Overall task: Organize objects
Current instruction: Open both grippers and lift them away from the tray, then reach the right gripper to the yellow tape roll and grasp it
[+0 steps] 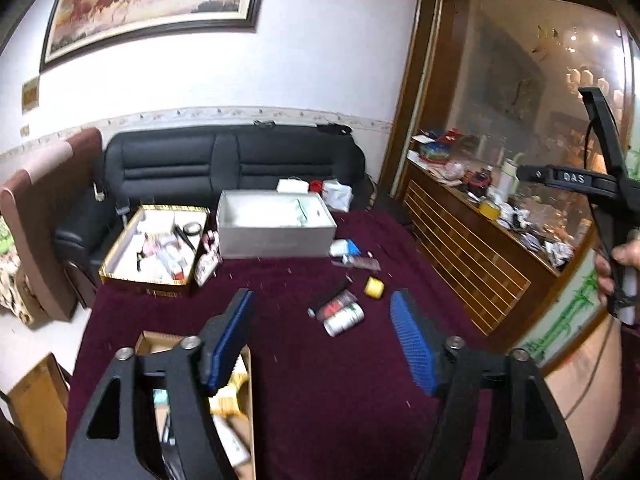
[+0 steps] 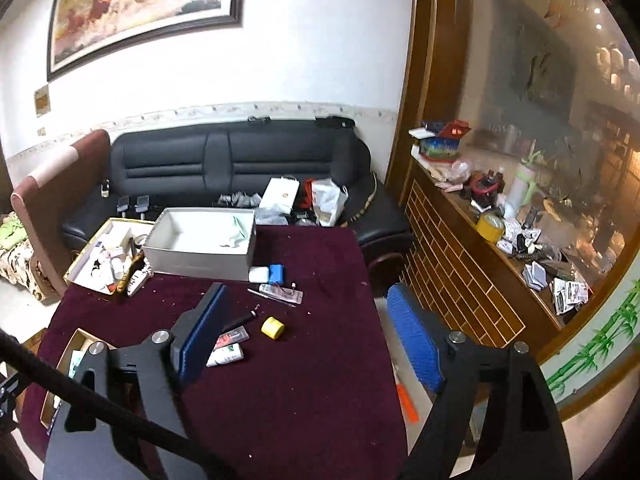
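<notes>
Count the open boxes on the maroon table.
3: a white box at the far edge, a gold-rimmed box left of it, and a cardboard box at the near left, partly hidden by the grippers.

WALL: white, framed painting (image 2: 140, 12) | SEATING: black sofa (image 2: 240, 168) against wall | RIGHT: wooden cabinet (image 2: 460, 272), glass partition (image 2: 540, 100)

The table under a dark maroon cloth (image 2: 312, 380) carries an open grey rectangular box (image 2: 200, 254) at its far edge, a gold-rimmed open box of clutter (image 2: 100, 256) at the far left corner, a brown cardboard box (image 2: 72, 354) on the near left edge, and a yellow tape roll (image 2: 273, 327) and white tube (image 2: 226, 356) mid-table.
</notes>
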The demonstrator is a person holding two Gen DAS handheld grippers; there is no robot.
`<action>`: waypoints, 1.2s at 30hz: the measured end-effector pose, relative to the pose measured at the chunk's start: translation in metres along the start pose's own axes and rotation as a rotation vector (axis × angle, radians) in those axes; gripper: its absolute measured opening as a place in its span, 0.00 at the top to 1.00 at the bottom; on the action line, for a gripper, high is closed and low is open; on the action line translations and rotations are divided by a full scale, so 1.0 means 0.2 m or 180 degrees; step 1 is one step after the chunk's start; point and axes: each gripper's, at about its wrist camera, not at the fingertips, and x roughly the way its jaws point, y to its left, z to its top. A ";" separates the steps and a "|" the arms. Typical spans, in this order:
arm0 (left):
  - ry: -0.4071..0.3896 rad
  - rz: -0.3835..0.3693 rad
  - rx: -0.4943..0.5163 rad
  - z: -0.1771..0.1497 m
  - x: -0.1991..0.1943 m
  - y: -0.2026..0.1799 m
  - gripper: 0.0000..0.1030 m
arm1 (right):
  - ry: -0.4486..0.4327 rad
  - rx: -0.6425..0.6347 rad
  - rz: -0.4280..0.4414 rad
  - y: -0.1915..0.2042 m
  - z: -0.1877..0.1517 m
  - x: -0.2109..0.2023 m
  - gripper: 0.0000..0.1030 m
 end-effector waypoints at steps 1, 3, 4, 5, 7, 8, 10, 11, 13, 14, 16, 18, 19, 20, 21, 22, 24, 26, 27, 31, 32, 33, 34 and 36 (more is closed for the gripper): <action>0.0000 0.0004 -0.0022 0.00 0.04 0.00 0.35 | 0.0062 0.0027 0.0061 0.00 0.00 0.05 0.21; 0.0089 -0.0068 -0.0179 -0.05 0.12 0.05 0.35 | 0.0179 0.0117 0.0228 0.01 -0.06 0.19 0.21; 0.0168 -0.0122 -0.0289 -0.09 0.17 0.07 0.35 | 0.0305 0.0161 0.0336 0.03 -0.13 0.31 0.21; 0.0274 -0.0156 -0.0372 -0.13 0.23 0.10 0.35 | 0.0413 0.0176 0.0393 0.03 -0.18 0.40 0.21; 0.0460 -0.0147 -0.0476 -0.24 0.34 0.13 0.35 | 0.0655 0.0217 0.0511 0.08 -0.31 0.61 0.21; 0.0540 -0.0129 -0.0509 -0.29 0.41 0.14 0.35 | 0.0769 0.0236 0.0575 0.11 -0.37 0.72 0.21; 0.0656 -0.0133 -0.0564 -0.40 0.51 0.16 0.35 | 0.0941 0.0311 0.0710 0.17 -0.48 0.94 0.22; 0.0713 -0.0138 -0.0609 -0.47 0.56 0.16 0.35 | 0.1007 0.0356 0.0732 0.19 -0.53 1.00 0.22; 0.0850 -0.0153 -0.0695 -0.58 0.65 0.18 0.35 | 0.1169 0.0384 0.0744 0.23 -0.62 1.14 0.22; 0.0931 -0.0148 -0.0741 -0.64 0.69 0.19 0.35 | 0.1247 0.0353 0.0731 0.26 -0.64 1.20 0.23; 0.1129 -0.0168 -0.0839 -0.75 0.76 0.21 0.35 | 0.1340 0.0226 0.0656 0.35 -0.67 1.31 0.23; 0.1256 -0.0192 -0.0911 -0.82 0.80 0.21 0.35 | 0.1373 0.0092 0.0545 0.41 -0.67 1.40 0.23; 0.1304 -0.0193 -0.0949 -0.85 0.82 0.22 0.35 | 0.1393 0.0062 0.0506 0.44 -0.66 1.44 0.23; 0.1328 -0.0187 -0.0975 -0.88 0.83 0.22 0.35 | 0.1440 0.0082 0.0494 0.46 -0.66 1.49 0.23; 0.1337 -0.0179 -0.0982 -0.89 0.84 0.22 0.35 | 0.1504 0.0135 0.0497 0.47 -0.66 1.54 0.23; 0.1340 -0.0164 -0.0974 -0.90 0.85 0.23 0.35 | 0.1558 0.0188 0.0499 0.48 -0.67 1.58 0.23; 0.1332 -0.0143 -0.0966 -0.92 0.85 0.23 0.35 | 0.1704 0.0324 0.0510 0.49 -0.70 1.67 0.25; 0.1335 -0.0173 -0.0952 -0.92 0.84 0.23 0.35 | 0.1859 0.0421 0.0593 0.51 -0.75 1.73 0.31; 0.1335 -0.0185 -0.0938 -0.92 0.84 0.23 0.35 | 0.2004 0.0432 0.0711 0.52 -0.79 1.74 0.34; 0.1303 -0.0187 -0.0838 -0.91 0.81 0.23 0.35 | 0.2417 -0.0025 0.1266 0.58 -0.91 1.59 0.37; 0.1291 -0.0194 -0.0822 -0.91 0.80 0.24 0.35 | 0.2480 -0.0098 0.1443 0.57 -0.92 1.52 0.38; 0.1283 -0.0201 -0.0811 -0.91 0.79 0.24 0.35 | 0.2434 -0.0160 0.1466 0.54 -0.92 1.47 0.38; 0.1282 -0.0205 -0.0799 -0.91 0.80 0.23 0.35 | 0.2315 -0.0208 0.1398 0.50 -0.90 1.42 0.38; 0.1296 -0.0217 -0.0798 -0.92 0.80 0.22 0.35 | 0.2027 -0.0083 0.1184 0.37 -0.82 1.37 0.37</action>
